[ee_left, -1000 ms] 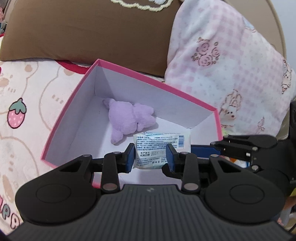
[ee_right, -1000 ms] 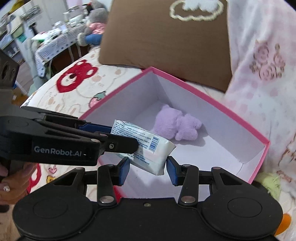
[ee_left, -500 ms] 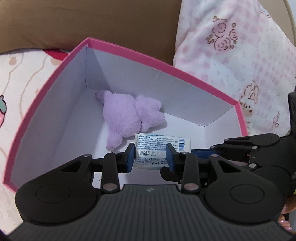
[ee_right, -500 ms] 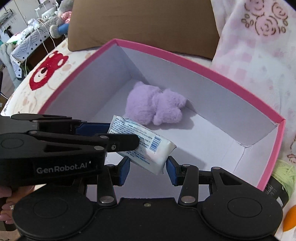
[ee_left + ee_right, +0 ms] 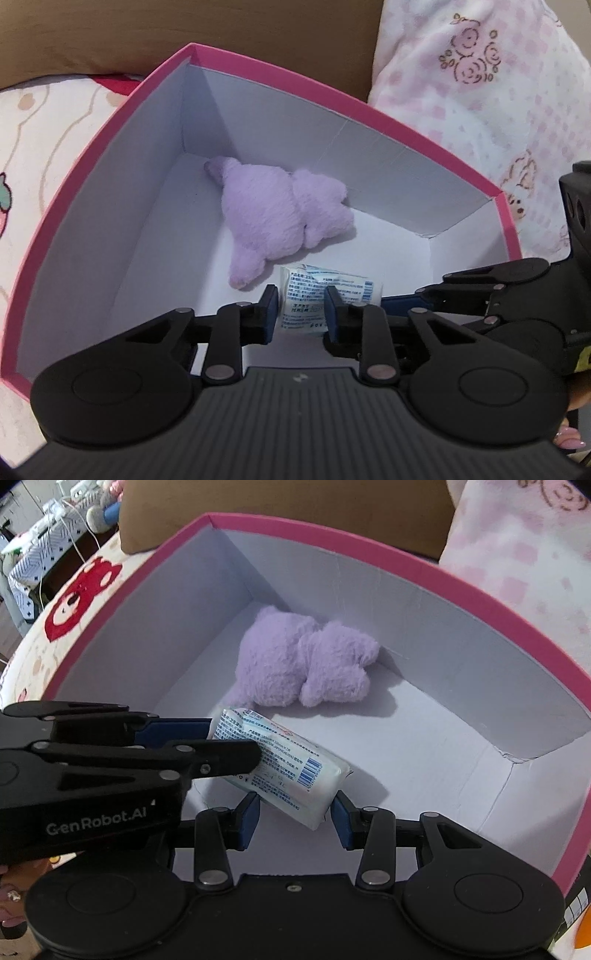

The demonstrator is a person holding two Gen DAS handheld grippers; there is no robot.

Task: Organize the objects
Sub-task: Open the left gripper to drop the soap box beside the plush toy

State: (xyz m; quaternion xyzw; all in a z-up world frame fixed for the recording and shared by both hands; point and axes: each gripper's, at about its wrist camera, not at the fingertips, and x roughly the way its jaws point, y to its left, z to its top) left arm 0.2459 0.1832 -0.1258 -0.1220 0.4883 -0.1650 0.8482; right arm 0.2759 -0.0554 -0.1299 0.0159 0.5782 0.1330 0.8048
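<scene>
A white tissue packet [image 5: 312, 301] with blue print is held by both grippers over the floor of a pink-rimmed white box [image 5: 258, 79]. My left gripper [image 5: 301, 312] is shut on one end of the packet; it shows from the side in the right wrist view [image 5: 232, 746]. My right gripper [image 5: 295, 818] is shut on the other end of the packet [image 5: 295, 771]; it shows at the right of the left wrist view [image 5: 406, 299]. A purple plush toy [image 5: 284, 218] lies in the box near its far wall, also in the right wrist view [image 5: 306, 664].
The box rim [image 5: 332, 535] sits on a bedsheet with cartoon print [image 5: 48, 122]. A brown pillow [image 5: 184, 29] lies behind the box and a pink checked pillow [image 5: 498, 92] at its right. A cluttered table [image 5: 48, 535] stands far left.
Both grippers have moved forward and down into the box with the packet, closer to the purple plush toy. The grip on the packet is unchanged.
</scene>
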